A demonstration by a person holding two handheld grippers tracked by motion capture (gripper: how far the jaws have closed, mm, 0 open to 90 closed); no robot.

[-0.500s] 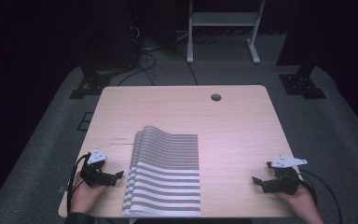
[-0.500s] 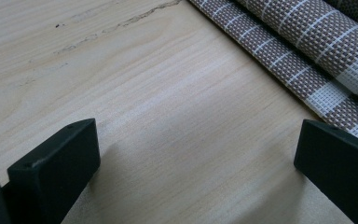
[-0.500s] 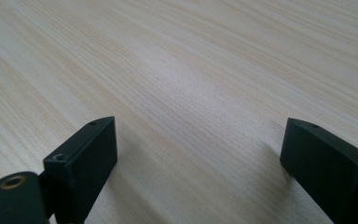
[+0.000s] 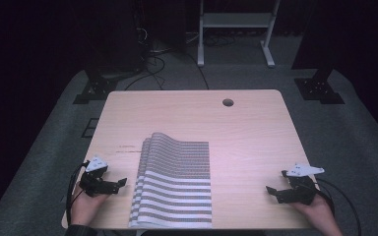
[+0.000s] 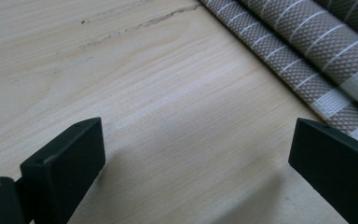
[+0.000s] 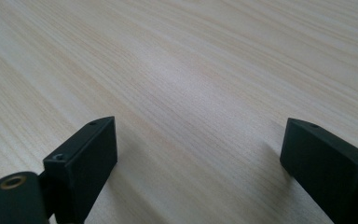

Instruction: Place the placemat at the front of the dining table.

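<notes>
A folded striped cloth [image 4: 174,182], grey-brown with white bands, lies on the wooden table [image 4: 192,118] near its front edge, left of centre. My left gripper [image 4: 120,183] rests just left of the cloth, jaws wide apart, pointing at it. In the left gripper view the cloth's folded edge [image 5: 307,51] runs across the upper right, beyond the open jaws, with bare wood between them. My right gripper [image 4: 274,191] sits at the front right corner, open, pointing left. Bare wood [image 6: 196,93] lies between its jaws.
A round cable hole [image 4: 228,103] sits near the table's far edge. A faint dark scratch line [image 4: 128,150] marks the wood left of the cloth. Beyond the table are a dark floor, black stand bases [image 4: 320,88] and a white frame [image 4: 236,29].
</notes>
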